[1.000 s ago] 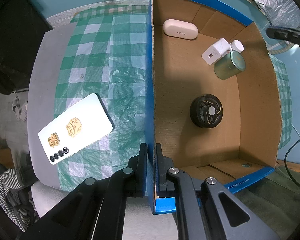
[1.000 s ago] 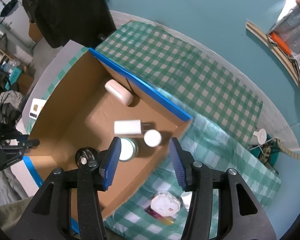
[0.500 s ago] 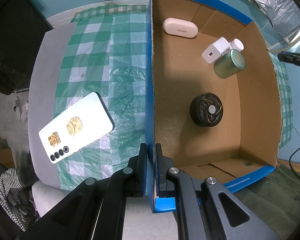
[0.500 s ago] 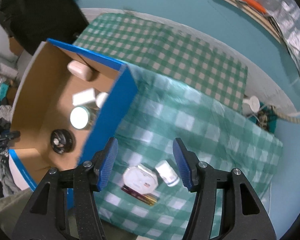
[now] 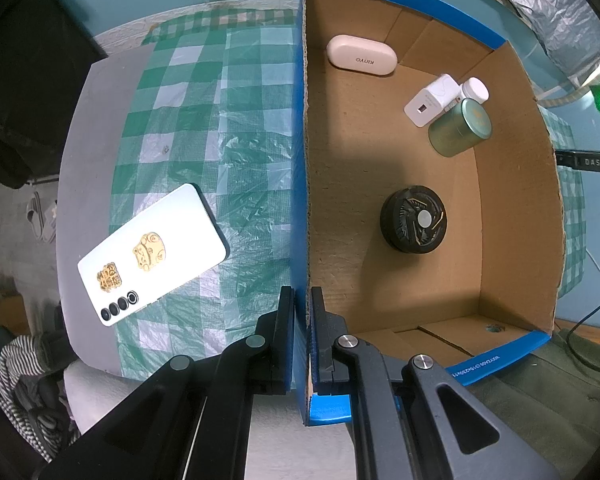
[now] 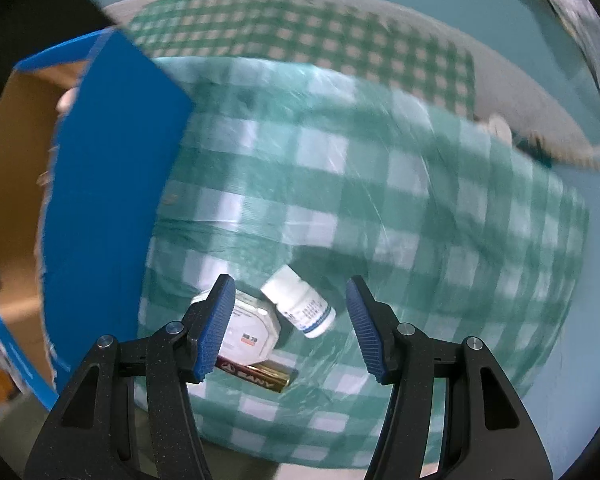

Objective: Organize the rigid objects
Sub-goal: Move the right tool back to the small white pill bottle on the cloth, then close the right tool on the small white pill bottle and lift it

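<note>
Left wrist view: the left gripper point(image 5: 302, 334) is clamped on the near end of the cardboard box's blue-edged left wall point(image 5: 300, 184), one finger on each face of the wall, pads pressed against it.

Inside the cardboard box point(image 5: 512, 200), five items are seen on the floor. A white oval case point(image 5: 361, 55) lies near the far wall. A white charger block point(image 5: 431, 100) lies toward the right wall, with a small white-capped bottle point(image 5: 475, 89) just beside it and a green round tin point(image 5: 460, 128) touching or nearly touching the charger. A black round disc point(image 5: 414, 220) sits alone near the middle of the floor.

Outside the box, to its left, a white phone point(image 5: 152, 254) is laid face down on the green checked cloth point(image 5: 220, 128), gold stickers and camera lenses up, well apart from the box wall.

Right wrist view (blurred): the right gripper point(image 6: 291, 300) is held over the cloth, to the right of the box's blue outer wall. Its fingers are parted at a moderate width with nothing held; the jaws have just been opening. Beneath and between the fingers a white pill bottle point(image 6: 300, 306) is seen lying on its side. Just left of it sits a white octagonal container point(image 6: 252, 332), partly hidden by the left finger, and against that container's near side lies a gold and dark red battery point(image 6: 260, 372).
</note>
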{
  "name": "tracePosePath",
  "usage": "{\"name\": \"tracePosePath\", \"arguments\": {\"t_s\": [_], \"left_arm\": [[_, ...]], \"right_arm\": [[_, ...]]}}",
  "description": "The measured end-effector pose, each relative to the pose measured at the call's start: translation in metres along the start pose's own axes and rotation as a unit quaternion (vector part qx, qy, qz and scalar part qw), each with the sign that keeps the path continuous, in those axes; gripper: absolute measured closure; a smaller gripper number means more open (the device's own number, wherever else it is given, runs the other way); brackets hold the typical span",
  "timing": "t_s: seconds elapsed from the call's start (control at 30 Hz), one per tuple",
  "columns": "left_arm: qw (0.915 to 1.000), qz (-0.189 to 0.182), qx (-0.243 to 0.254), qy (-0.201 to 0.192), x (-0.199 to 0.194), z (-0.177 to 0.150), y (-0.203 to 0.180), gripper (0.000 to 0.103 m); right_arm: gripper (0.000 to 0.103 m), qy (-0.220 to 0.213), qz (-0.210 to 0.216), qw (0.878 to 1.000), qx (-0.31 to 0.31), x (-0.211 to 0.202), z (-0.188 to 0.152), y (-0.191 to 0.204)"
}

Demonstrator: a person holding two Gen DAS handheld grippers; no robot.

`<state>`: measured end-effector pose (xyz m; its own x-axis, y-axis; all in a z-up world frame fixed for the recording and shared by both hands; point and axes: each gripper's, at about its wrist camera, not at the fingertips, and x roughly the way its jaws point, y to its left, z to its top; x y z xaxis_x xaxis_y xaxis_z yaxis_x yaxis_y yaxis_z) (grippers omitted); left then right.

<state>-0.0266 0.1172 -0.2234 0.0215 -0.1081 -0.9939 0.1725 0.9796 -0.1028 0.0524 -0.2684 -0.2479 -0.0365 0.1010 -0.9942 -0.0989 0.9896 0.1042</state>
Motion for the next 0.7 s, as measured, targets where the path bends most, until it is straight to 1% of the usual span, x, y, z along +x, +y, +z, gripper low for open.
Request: {"name": "tracePosePath", "arguments": {"t_s": [0.1,0.2,0.27,0.5,0.63,0.7], "left_arm": [[1.0,0.0,0.0,0.001,0.0,0.0,0.0,0.097],[1.0,0.001,0.001,0.002,0.0,0.0,0.0,0.097],[1.0,0.001,0.001,0.001,0.0,0.001,-0.001,0.097],[1.0,0.0,0.0,0.002,0.0,0.001,0.0,0.097],[1.0,0.0,0.0,0.003,0.001,0.001,0.0,0.097],[1.0,0.0,0.0,0.003,0.001,0.001,0.0,0.097]], "right_arm": [[0.045,0.008,0.012,0.998,0.055,0.007,0.0,-0.011],[0.038,0.012,0.017,0.995,0.097,0.013,0.0,-0.019],[0.037,0.013,0.019,0.992,0.126,0.016,0.0,-0.023],[0.037,0.032,0.02,0.983,0.178,0.031,-0.003,-0.025],[0.037,0.032,0.026,0.977,0.209,0.035,-0.005,-0.031],[0.037,0.033,0.026,0.976,0.214,0.038,-0.005,-0.03]]}}
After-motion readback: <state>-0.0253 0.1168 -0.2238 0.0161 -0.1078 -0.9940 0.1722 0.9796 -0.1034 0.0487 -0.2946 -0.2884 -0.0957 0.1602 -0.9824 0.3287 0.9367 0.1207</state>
